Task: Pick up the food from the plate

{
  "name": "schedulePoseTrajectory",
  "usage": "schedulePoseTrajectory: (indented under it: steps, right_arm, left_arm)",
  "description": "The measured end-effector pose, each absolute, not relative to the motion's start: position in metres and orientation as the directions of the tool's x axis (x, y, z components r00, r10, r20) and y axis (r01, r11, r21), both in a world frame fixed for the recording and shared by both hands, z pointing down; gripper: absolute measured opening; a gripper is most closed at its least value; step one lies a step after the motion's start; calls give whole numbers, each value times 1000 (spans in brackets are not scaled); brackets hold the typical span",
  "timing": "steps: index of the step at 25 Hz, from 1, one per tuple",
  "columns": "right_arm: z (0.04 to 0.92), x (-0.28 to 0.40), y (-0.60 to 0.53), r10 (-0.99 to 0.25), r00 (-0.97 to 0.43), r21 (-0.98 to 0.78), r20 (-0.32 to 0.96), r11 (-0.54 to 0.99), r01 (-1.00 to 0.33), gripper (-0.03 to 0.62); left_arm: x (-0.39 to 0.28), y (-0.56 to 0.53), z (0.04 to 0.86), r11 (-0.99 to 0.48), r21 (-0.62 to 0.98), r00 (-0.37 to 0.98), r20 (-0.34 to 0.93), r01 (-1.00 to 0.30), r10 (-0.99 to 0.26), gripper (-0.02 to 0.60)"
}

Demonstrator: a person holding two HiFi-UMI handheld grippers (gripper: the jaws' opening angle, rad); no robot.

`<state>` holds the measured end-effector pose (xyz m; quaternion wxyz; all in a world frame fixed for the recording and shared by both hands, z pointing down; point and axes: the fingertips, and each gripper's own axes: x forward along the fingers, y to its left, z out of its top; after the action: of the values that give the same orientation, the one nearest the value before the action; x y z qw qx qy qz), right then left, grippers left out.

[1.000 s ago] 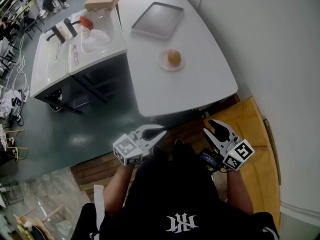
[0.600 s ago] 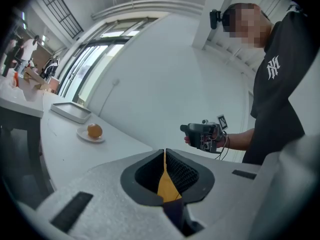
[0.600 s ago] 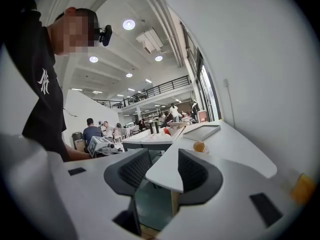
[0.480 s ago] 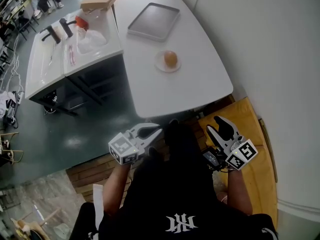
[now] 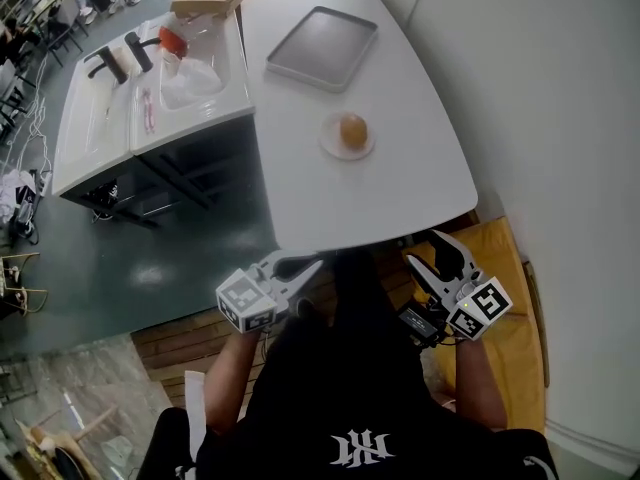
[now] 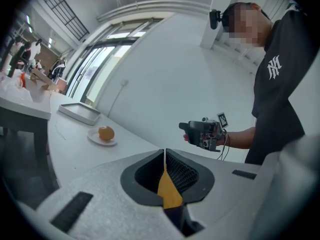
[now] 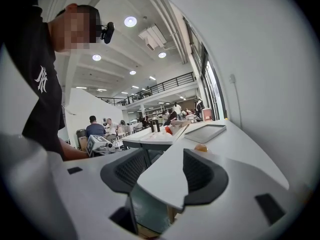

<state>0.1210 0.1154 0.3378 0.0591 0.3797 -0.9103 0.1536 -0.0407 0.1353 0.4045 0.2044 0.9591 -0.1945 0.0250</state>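
**Item 1. Right gripper** [image 5: 424, 250]: the jaws stand part-way apart and are opening. Nothing lies between them; only the table edge shows beyond. It is held low before the person's body, short of the table's near edge.

**Item 2. Left gripper** [image 6: 164, 154]: the jaws are closed tip to tip and empty. It is held low at 9 o'clock of the right gripper, likewise short of the table.

**Item 3. Food** [image 5: 352, 130]: one round, golden-brown piece sits untouched on the plate. It lies at 12 o'clock of both grippers, well apart from them.

**Item 4. Plate** [image 5: 328, 145]: small and pale, it stands on the white table [image 5: 400, 193].

**Item 5. Tray** [image 5: 322, 48]: grey and bare, it lies at 11 o'clock of the plate, farther off.

**Step in hand:** judged to be the approach, at its very start. The food is not yet reached.

**Next move calls for:**
- Carry the right gripper forward to 12 o'clock, over the table.
- Open the jaws wide enough to straddle the food.
- Lower the pads to either side of it, then close gently.

A round piece may roll, and the plate may slide if nudged.
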Motion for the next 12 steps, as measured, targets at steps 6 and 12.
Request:
schedulePoseTrajectory:
  steps: [6,12]
  right_arm:
    - [344,112,63,-665,-708,-210,237,677,-706,216]
    - [358,91,3,-612,-757,-219,231,725,-653,225]
  left_arm:
    - [-23,97,395,-849,341,914,148,-405,-377,11]
    - [-8,47,400,-849,343,916,154,-401,-370,12]
